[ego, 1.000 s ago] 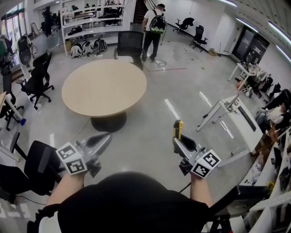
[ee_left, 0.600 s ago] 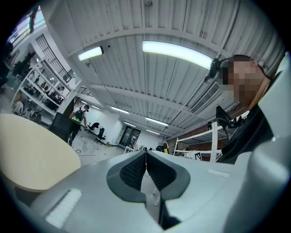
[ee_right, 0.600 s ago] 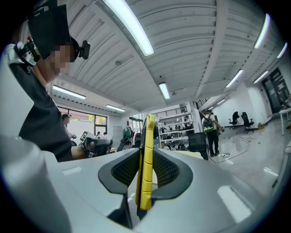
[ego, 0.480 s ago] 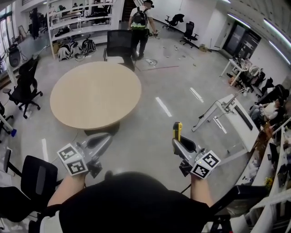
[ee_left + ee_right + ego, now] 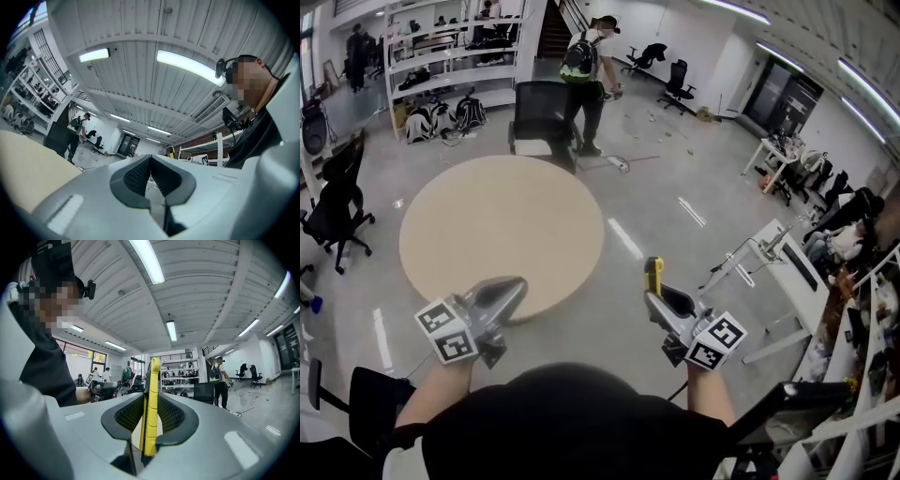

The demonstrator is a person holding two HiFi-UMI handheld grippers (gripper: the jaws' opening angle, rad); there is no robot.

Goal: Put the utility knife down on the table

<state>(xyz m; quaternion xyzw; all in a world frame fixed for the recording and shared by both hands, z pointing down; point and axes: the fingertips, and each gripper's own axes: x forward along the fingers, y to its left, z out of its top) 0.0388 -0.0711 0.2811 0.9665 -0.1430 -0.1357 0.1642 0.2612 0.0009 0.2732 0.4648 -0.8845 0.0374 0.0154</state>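
The utility knife (image 5: 653, 273), yellow and black, stands upright between the jaws of my right gripper (image 5: 655, 296), which is shut on it. In the right gripper view the knife (image 5: 152, 385) sticks up past the dark pads (image 5: 174, 414). This gripper hangs over the floor, to the right of the round wooden table (image 5: 502, 230). My left gripper (image 5: 517, 286) is shut and holds nothing; its tips reach over the table's near edge. In the left gripper view, that gripper (image 5: 150, 160) shows its pads pressed together, and the table (image 5: 26, 164) lies at the lower left.
A black office chair (image 5: 542, 117) stands behind the table, and a person with a backpack (image 5: 583, 66) walks beyond it. Shelves (image 5: 450, 56) line the back wall. More chairs (image 5: 337, 211) stand at the left, and a white desk (image 5: 787, 258) at the right.
The table has come nearer and larger in the head view as both grippers were carried toward it. The right gripper's hold on the knife is unchanged.
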